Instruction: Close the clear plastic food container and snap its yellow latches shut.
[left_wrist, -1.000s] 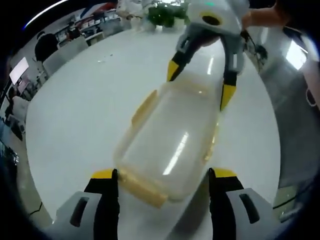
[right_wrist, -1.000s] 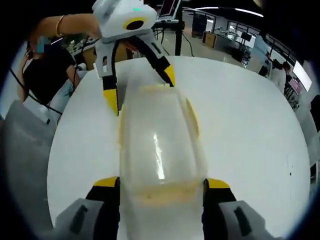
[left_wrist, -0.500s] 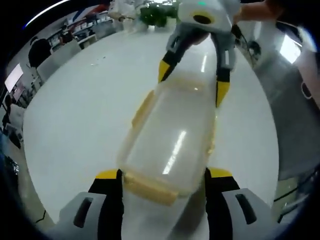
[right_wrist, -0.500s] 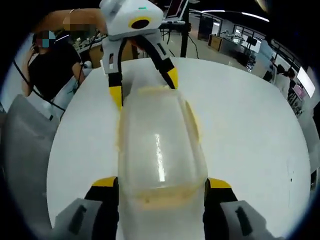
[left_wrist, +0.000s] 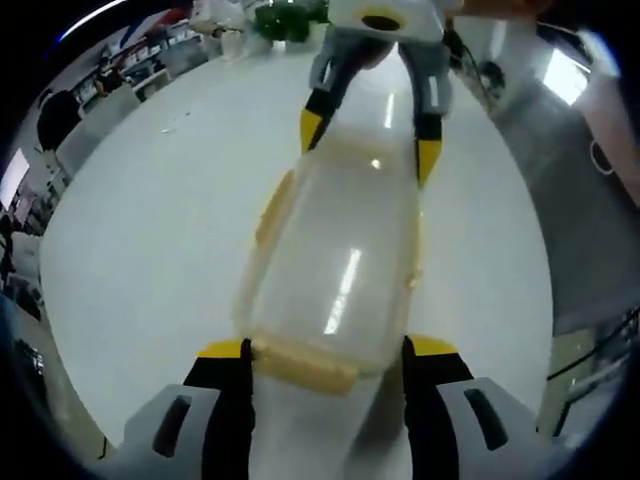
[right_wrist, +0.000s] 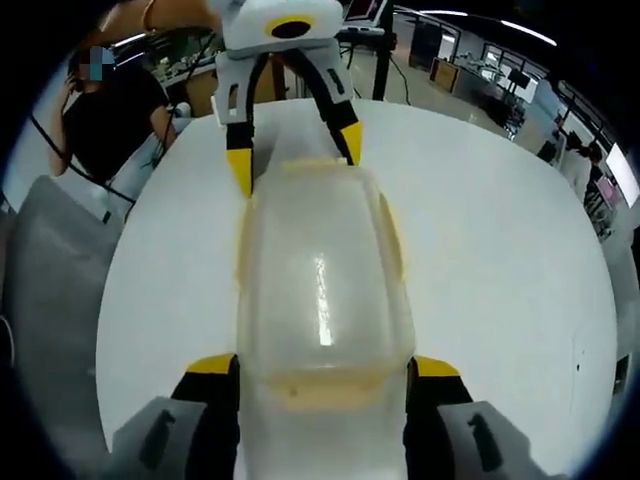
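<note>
Container: clear container (left_wrist: 340, 270) lies on the white worktop (left_wrist: 150, 250), lid on (yellow latches (left_wrist: 272, 208) along its sides).
Left gripper (left_wrist: 322, 372): fingers apart, straddling one end.
Right gripper (right_wrist: 322, 375): fingers apart, straddling the opposite end.

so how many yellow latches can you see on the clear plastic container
3 in the left gripper view: near end, left long side, right long side. The far-end latch may be hidden between the right gripper's jaws.

white round table (left_wrist: 150, 230) | green plant (left_wrist: 285, 18) | ceiling strip lights (right_wrist: 525, 32)
</note>
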